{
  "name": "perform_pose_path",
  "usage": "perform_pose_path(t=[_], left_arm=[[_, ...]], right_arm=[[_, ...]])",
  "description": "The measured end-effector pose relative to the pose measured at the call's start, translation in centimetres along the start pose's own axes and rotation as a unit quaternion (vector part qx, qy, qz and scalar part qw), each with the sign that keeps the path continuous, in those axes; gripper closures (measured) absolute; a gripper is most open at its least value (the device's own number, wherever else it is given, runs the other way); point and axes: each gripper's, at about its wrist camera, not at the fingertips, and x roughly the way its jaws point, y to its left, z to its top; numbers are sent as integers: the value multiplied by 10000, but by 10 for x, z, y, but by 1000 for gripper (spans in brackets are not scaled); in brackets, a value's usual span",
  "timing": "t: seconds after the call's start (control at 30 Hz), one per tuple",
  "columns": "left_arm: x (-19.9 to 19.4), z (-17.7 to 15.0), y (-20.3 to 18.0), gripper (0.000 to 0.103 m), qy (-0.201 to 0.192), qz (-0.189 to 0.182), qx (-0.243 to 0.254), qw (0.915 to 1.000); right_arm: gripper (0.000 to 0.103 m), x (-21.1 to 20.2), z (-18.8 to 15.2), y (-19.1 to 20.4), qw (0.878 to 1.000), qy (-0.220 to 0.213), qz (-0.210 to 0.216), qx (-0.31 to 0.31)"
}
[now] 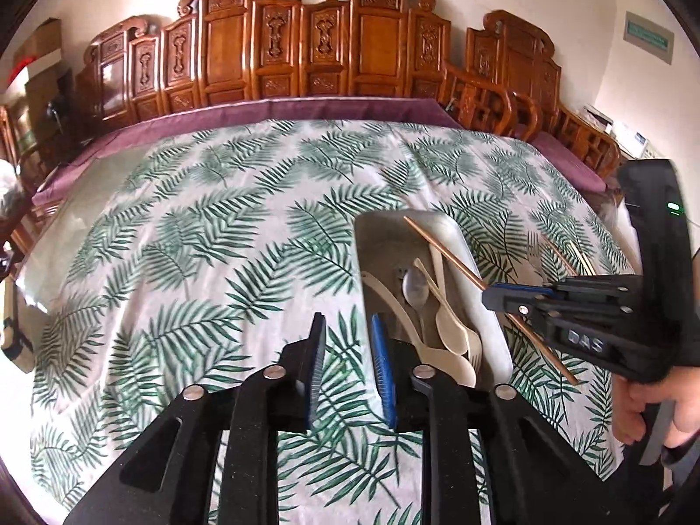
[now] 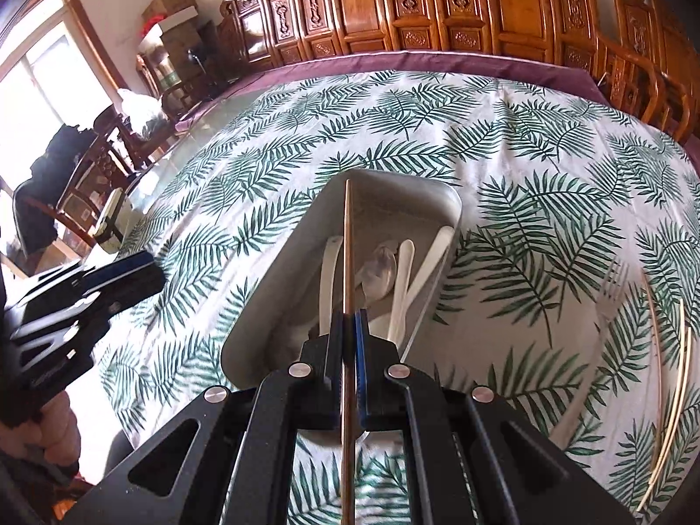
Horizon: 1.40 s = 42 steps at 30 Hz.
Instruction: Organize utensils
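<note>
Carved reddish wood panelling (image 1: pixel 306 39) lines the wall behind a bench draped in a leaf-print cloth (image 1: pixel 197 227) over a purple one (image 1: pixel 350 107); a bright window (image 2: pixel 48 65) shows at one side. A grey tray (image 2: pixel 407 192) on the cloth holds cream spoons (image 1: pixel 450 328) and a metal spoon (image 1: pixel 415 288). A fork (image 2: pixel 612 293) and pale chopsticks (image 2: pixel 669 389) lie beside it. The right gripper (image 2: pixel 348 319) pinches a brown chopstick (image 2: pixel 348 236) above the tray; the left gripper (image 1: pixel 348 328) is slightly spread, holding nothing.

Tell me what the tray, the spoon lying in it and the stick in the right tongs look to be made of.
Tray: likely matte plastic, plain pale grey with rounded corners.
Spoon: metal, its grey bowl shiny.
Stick clamped in the right tongs: copper-coloured, thin and straight; coated metal or wood, I cannot tell.
</note>
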Motion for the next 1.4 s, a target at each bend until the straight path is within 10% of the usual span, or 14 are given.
perform_pose_path(t=[0.13, 0.8, 1.4], left_arm=[[-14, 6, 7, 67, -132, 46, -57, 9999], [-26, 15, 19, 66, -171, 16, -149, 9997], [-13, 27, -43, 66, -159, -239, 160, 9995]], right_arm=[[97, 9, 15, 0, 9999, 38, -22, 138], [94, 47, 26, 5, 9987, 245, -45, 439], [94, -66, -27, -58, 9991, -238, -337, 75]])
